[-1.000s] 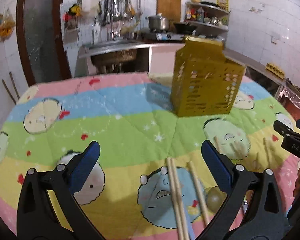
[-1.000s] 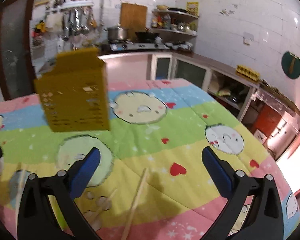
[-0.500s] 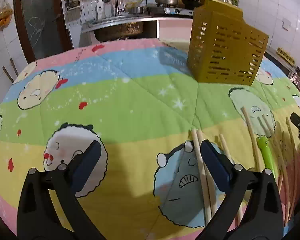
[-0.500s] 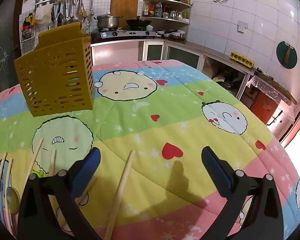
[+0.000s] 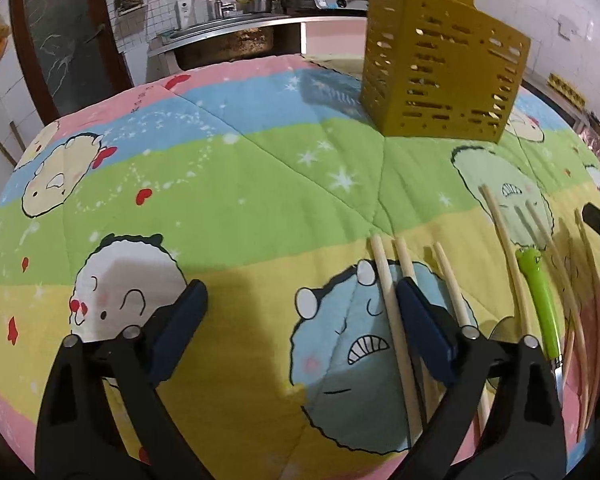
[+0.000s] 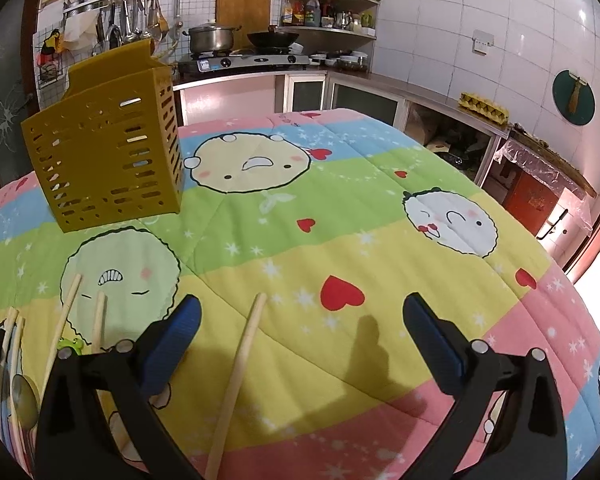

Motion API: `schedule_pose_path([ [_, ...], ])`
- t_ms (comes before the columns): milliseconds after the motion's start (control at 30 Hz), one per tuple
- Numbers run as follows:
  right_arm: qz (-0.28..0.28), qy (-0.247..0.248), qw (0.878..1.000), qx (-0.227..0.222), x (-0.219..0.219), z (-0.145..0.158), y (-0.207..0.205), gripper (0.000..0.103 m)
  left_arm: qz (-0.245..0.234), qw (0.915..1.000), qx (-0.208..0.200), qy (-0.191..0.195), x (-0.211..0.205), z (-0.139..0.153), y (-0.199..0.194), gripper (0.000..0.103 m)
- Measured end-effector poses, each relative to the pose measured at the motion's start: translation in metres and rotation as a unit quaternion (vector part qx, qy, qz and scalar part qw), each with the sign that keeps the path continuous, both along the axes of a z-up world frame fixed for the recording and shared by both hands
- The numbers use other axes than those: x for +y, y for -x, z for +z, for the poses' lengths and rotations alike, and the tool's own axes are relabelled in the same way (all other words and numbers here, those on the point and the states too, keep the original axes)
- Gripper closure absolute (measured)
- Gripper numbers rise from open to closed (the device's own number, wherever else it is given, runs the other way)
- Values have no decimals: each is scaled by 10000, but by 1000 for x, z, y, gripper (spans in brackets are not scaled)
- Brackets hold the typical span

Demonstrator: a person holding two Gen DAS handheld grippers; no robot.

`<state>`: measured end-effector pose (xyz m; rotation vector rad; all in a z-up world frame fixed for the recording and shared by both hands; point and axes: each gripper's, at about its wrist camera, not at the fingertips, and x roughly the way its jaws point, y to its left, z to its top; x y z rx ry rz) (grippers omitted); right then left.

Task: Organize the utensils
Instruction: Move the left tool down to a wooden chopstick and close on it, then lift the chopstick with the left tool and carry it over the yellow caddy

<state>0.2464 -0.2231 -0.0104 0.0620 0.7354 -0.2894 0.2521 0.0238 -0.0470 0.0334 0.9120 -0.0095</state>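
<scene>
A yellow slotted utensil holder point(image 5: 440, 76) point(image 6: 104, 156) stands upright on the cartoon-print cloth point(image 5: 240, 184). Several wooden chopsticks lie loose in front of it, beside a green-handled utensil point(image 5: 538, 296) and a metal spoon point(image 6: 22, 400). My left gripper point(image 5: 302, 288) hangs low over the cloth with its jaws closing. One chopstick point(image 5: 392, 320) lies between them just inside the right finger, untouched by the pads, and a second runs under that finger. My right gripper point(image 6: 302, 303) is open above a lone chopstick point(image 6: 240, 368) that lies between its fingers.
Behind the table are a steel sink point(image 5: 228, 40), a stove with a pot point(image 6: 212, 38) and a wok, and shelves with bottles. A counter with an egg tray point(image 6: 484, 106) runs along the right wall. The cloth's right half point(image 6: 380, 240) bears no utensils.
Both grippers have sunk toward the cloth and tipped down. The chopsticks and the green-handled utensil have come closer in view, and the left jaws now straddle a chopstick and stand slightly narrower.
</scene>
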Motion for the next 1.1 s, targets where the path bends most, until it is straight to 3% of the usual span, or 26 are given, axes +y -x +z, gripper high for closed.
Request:
schedule_pose_path([
  [133, -17, 14, 10000, 66, 0, -2, -2, 4, 7, 10000, 36, 87, 2, 0, -1, 14],
  [300, 1, 86, 9997, 217, 3, -6, -7, 5, -16, 9996, 76, 257, -2, 1, -3, 29],
  [367, 45, 142, 9994, 326, 6, -8, -10, 14, -18, 9995, 101, 315, -5, 2, -4, 35],
  [433, 113, 126, 9987, 476, 8, -12, -14, 30, 38, 9991, 134, 394, -6, 3, -5, 40],
  [567, 191, 33, 9980, 599, 10, -15, -16, 40, 84, 9986, 211, 480, -11, 5, -8, 52],
  [733, 320, -182, 9968, 712, 15, -16, -13, 59, 122, 9984, 296, 468, -17, 5, -13, 63],
  [867, 345, -295, 9957, 802, 16, -15, -12, 66, 155, 9974, 426, 556, -18, 6, -17, 74],
  [1000, 370, -392, 9950, 840, 17, -16, -20, 78, 179, 9979, 421, 463, -23, 5, -22, 80],
  [1100, 484, -388, 9940, 896, 18, -16, -25, 87, 110, 9982, 429, 413, -28, 6, -25, 90],
])
